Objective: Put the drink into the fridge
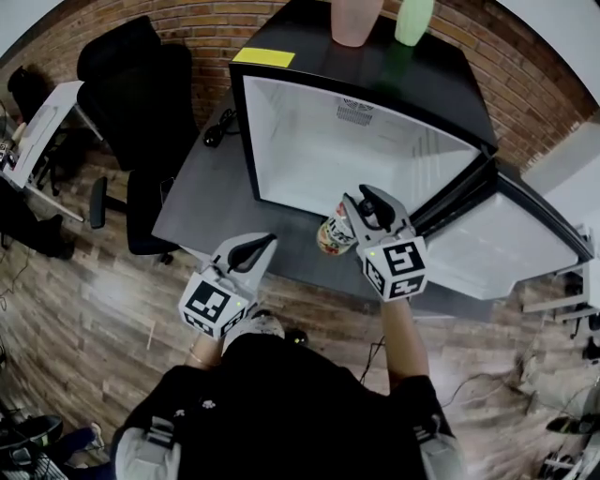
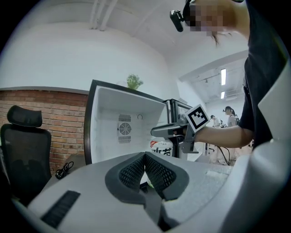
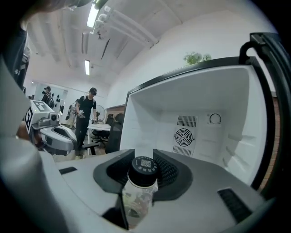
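Note:
The drink bottle (image 1: 335,236), clear with a black cap (image 3: 144,167) and a printed label, is held near its neck between the jaws of my right gripper (image 1: 362,202), which is shut on it. It hangs just in front of the open black fridge (image 1: 246,131), whose white inside (image 3: 195,113) is bare. The fridge door (image 1: 511,246) is swung wide to the right. My left gripper (image 1: 253,248) hovers lower left of the fridge mouth, with its pads (image 2: 154,170) pressed together and nothing visible between them. In the left gripper view the bottle (image 2: 161,148) shows beside the fridge opening.
The fridge stands on a dark table (image 1: 202,202). A pink cup (image 1: 356,21) and a green cup (image 1: 413,21) sit on its top, near a yellow sticker (image 1: 263,57). A black office chair (image 1: 131,103) stands at the left, and a cable (image 1: 217,131) lies on the table. People (image 3: 86,116) stand far behind.

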A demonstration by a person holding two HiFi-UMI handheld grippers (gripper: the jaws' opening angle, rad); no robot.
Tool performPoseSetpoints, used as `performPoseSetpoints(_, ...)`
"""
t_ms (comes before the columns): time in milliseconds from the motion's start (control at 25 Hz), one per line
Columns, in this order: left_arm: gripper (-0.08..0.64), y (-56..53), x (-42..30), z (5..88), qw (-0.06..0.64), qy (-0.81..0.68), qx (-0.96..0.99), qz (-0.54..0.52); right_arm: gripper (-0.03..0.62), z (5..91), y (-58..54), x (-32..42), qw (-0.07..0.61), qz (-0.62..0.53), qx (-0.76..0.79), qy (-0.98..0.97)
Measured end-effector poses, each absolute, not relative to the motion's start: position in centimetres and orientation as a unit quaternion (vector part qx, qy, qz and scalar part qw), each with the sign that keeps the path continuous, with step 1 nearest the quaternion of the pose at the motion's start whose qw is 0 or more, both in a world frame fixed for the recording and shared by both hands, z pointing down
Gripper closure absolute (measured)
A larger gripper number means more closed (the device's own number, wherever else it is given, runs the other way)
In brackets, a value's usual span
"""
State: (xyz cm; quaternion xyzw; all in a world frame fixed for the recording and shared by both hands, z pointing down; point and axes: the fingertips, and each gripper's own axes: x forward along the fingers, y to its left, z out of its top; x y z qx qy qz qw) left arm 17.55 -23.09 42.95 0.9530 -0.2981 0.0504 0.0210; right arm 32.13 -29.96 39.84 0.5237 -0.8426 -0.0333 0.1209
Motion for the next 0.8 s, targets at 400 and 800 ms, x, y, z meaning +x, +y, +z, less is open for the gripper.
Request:
performPoseSetpoints(400,0.557,-26.2,15.6,41.9,0.018,-0.326,0.944,0.050,0.468,39.5,-36.0,32.2,0.129,-0.033,0.524,-0.841)
performPoseSetpoints(800,0.557,-28.2,13.2,41.0,0.018,-0.346,0.937,0.039,0.468,39.8,-41.0,32.5,0.159,-0.039,0.534,-0.830)
